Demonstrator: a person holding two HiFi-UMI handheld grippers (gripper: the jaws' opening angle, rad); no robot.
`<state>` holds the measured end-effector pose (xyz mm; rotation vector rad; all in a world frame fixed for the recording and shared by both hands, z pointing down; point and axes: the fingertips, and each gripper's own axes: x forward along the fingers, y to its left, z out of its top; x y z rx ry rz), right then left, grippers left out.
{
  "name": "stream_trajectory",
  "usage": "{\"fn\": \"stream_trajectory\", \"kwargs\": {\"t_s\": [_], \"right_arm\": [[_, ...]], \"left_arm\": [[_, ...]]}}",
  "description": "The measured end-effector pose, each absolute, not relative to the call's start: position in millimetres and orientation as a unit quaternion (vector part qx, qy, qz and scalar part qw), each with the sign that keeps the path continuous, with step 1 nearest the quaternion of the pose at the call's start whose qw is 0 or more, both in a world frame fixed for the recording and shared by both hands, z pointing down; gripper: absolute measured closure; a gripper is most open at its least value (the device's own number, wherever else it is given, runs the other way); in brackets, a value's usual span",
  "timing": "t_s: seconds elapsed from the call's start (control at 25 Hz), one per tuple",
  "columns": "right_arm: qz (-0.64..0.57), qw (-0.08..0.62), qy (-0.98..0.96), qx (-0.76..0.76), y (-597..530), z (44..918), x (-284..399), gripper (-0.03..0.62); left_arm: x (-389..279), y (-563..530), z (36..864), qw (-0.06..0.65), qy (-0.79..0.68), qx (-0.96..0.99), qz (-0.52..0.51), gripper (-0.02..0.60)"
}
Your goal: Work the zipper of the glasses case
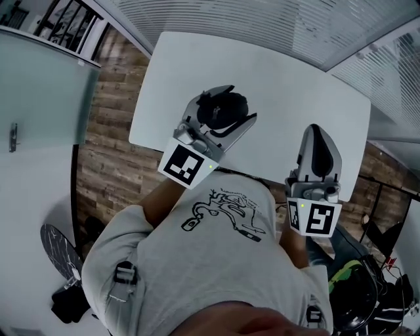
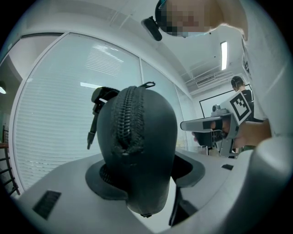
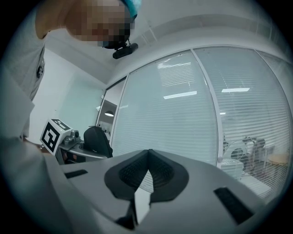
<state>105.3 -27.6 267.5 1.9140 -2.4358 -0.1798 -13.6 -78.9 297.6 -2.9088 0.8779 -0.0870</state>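
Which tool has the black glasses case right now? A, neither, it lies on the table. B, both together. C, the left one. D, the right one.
C: the glasses case sits clamped between the jaws of the left tool, while the right tool is shut with nothing in it.

A white table [image 1: 275,79] with rounded corners stands on a floor of brown wood planks [image 1: 108,157]. Beyond the table's far edge runs a wall of white slatted blinds [image 1: 262,20]. Off the table's left edge is a frosted glass door [image 1: 39,98] with a small dark handle [image 1: 13,138]. Seen level from the gripper views, tall glass panels [image 3: 183,119] in pale frames fill the wall, with horizontal blinds behind them and light strips reflected in the glass. A long bright ceiling light [image 2: 224,49] glows on the white ceiling. Farther off, a round lamp [image 3: 109,114] shines. Dark clutter near the table's right corner is too jumbled to name.
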Motion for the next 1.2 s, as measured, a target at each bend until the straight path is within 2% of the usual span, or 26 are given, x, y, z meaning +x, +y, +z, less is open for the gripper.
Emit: {"fn": "stream_trajectory", "kwargs": {"t_s": [0.48,0.84,1.2], "right_arm": [[-0.074,0.005,-0.815,0.575,-38.6,255.9,92.2,0.586],[-0.065,-0.025,-0.879,0.471,-56.5,242.1,14.8,0.517],[-0.087,0.023,-0.901,0.425,-63.4,261.2,-20.3,0.454]], "left_arm": [[6.1,-90.7,309.8,0.063,0.287,-0.955,-0.049,0.305],[15.2,-112.8,338.1,0.089,0.287,-0.949,-0.099,0.305],[22.2,-117.4,360.3,0.097,0.290,-0.940,-0.154,0.305]]}}
